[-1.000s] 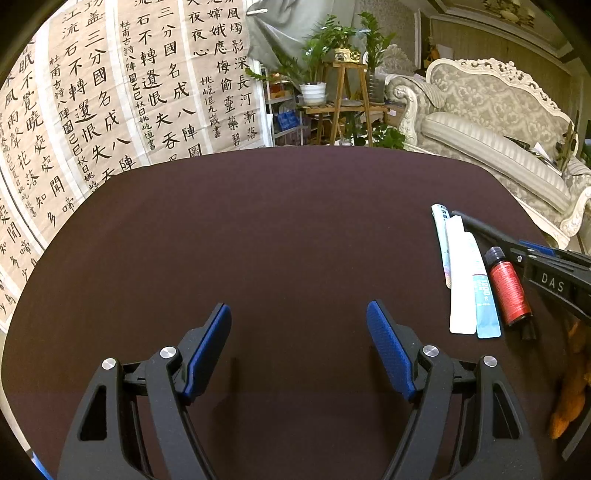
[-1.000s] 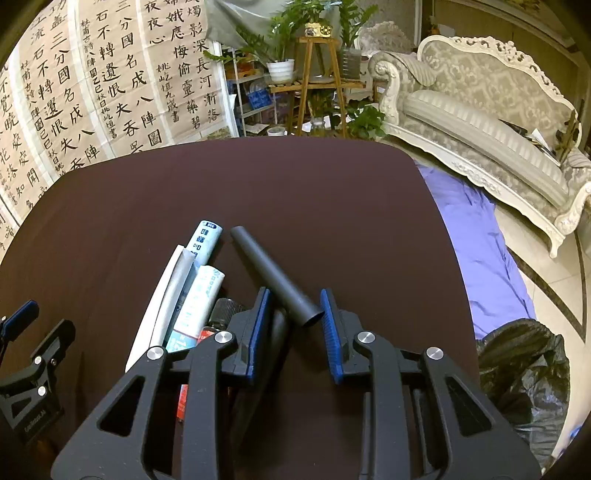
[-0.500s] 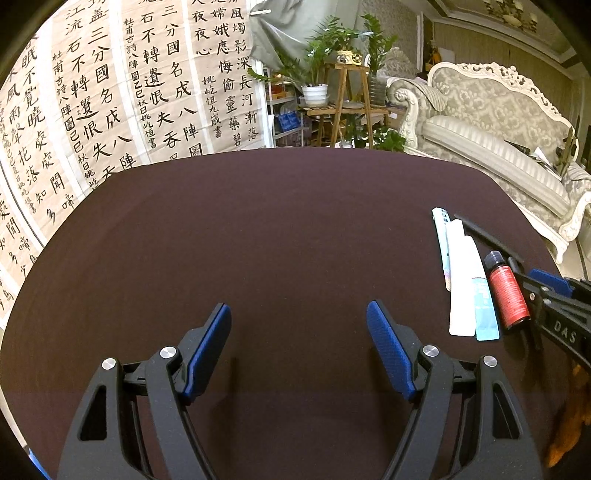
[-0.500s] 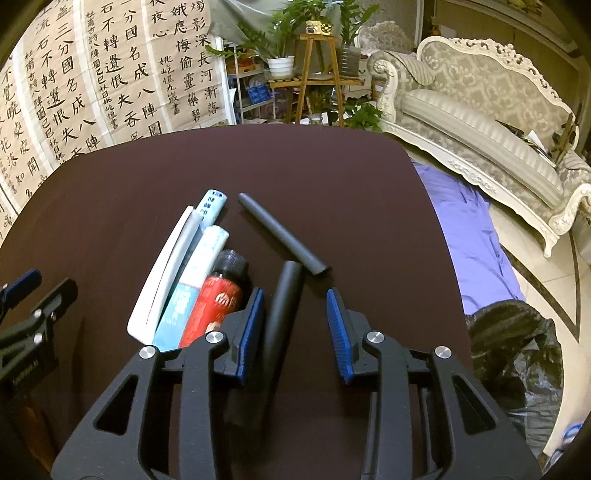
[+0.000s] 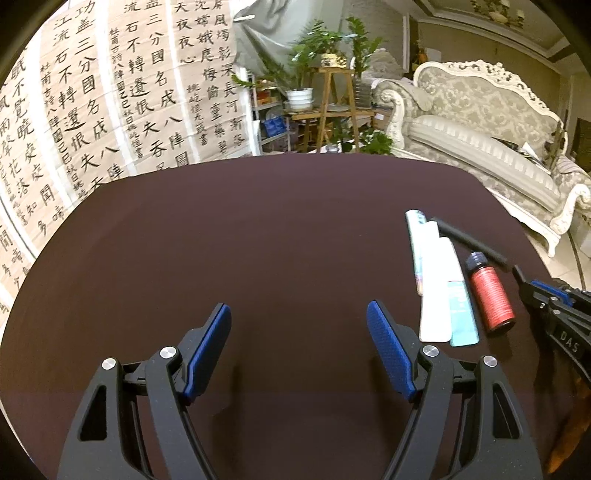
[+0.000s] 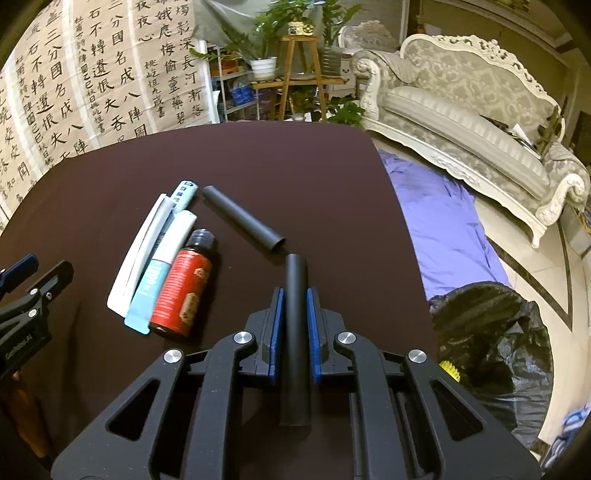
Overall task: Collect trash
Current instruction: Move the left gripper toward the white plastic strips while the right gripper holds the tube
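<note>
1. A black tube (image 6: 295, 332) is lying lengthwise between the blue pads (image 6: 276, 328) of the right gripper (image 6: 295, 295), which are pinching it on both sides; its far end is sticking out past the fingertips over the table (image 6: 295, 177).
2. A second black tube (image 6: 242, 218) is lying slantwise on the dark brown table just ahead of the held one, its open near end close to the held tube's tip but apart from it.
3. A red bottle (image 6: 181, 291) with a dark cap is lying on its side to the left of the right gripper.
4. White and pale blue packets (image 6: 155, 254) are lying in a bunch beside the bottle, touching it.
5. The left gripper (image 5: 299, 321) is hanging over a bare part of the table with its jaws spread wide and nothing between them.
6. In the left wrist view the bottle (image 5: 489, 295), the packets (image 5: 439, 288) and the second tube (image 5: 469, 240) are lying to that gripper's right, well apart from it.
7. A black rubbish bag (image 6: 491, 350) is sitting on the floor past the table's right edge, with something yellow showing at its mouth.
8. A purple cloth (image 6: 439, 221) is lying on the floor between the table and a pale carved sofa (image 6: 461, 122).
9. Calligraphy sheets (image 6: 92, 74) and potted plants (image 6: 284, 22) are standing behind the table.
</note>
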The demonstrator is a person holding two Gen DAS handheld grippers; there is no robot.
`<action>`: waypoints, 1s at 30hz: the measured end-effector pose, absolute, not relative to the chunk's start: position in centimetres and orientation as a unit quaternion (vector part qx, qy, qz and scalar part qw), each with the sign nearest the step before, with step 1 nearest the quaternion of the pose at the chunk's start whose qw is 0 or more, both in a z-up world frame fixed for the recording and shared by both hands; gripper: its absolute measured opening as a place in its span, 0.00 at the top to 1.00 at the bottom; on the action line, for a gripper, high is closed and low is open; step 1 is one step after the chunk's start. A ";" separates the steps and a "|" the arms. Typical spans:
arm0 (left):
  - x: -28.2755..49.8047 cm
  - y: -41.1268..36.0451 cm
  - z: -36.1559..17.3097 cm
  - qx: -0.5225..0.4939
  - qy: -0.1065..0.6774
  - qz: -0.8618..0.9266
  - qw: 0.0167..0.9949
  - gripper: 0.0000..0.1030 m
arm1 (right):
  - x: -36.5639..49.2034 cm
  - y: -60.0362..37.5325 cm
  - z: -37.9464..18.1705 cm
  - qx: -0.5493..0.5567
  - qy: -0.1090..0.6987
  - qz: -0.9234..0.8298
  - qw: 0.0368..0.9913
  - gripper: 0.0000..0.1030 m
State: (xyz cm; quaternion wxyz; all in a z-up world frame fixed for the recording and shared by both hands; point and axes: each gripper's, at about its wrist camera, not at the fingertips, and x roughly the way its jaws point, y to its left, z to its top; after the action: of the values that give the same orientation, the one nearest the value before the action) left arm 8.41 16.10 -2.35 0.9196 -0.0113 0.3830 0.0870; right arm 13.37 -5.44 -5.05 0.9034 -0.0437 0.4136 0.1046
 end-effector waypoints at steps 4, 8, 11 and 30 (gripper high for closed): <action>9.2 14.9 -2.3 -0.004 0.383 0.070 0.921 0.28 | 13.6 -5.8 -5.0 -0.042 0.414 0.108 0.903 0.88; 9.9 13.8 -2.2 -0.002 0.379 0.052 0.924 0.28 | 13.5 -5.8 -5.0 -0.039 0.414 0.109 0.903 0.88; 10.5 12.9 -2.1 0.002 0.379 0.037 0.925 0.28 | 13.5 -5.5 -4.9 -0.034 0.414 0.110 0.903 0.88; 11.2 13.6 -2.8 0.007 0.404 0.057 0.913 0.29 | 13.6 -5.8 -4.9 -0.026 0.414 0.114 0.903 0.87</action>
State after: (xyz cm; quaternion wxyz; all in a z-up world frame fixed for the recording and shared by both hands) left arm 11.24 13.60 -2.79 0.9131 0.0070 0.4036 0.0572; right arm 13.56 -5.82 -4.87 0.9025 -0.0264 0.4144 0.1142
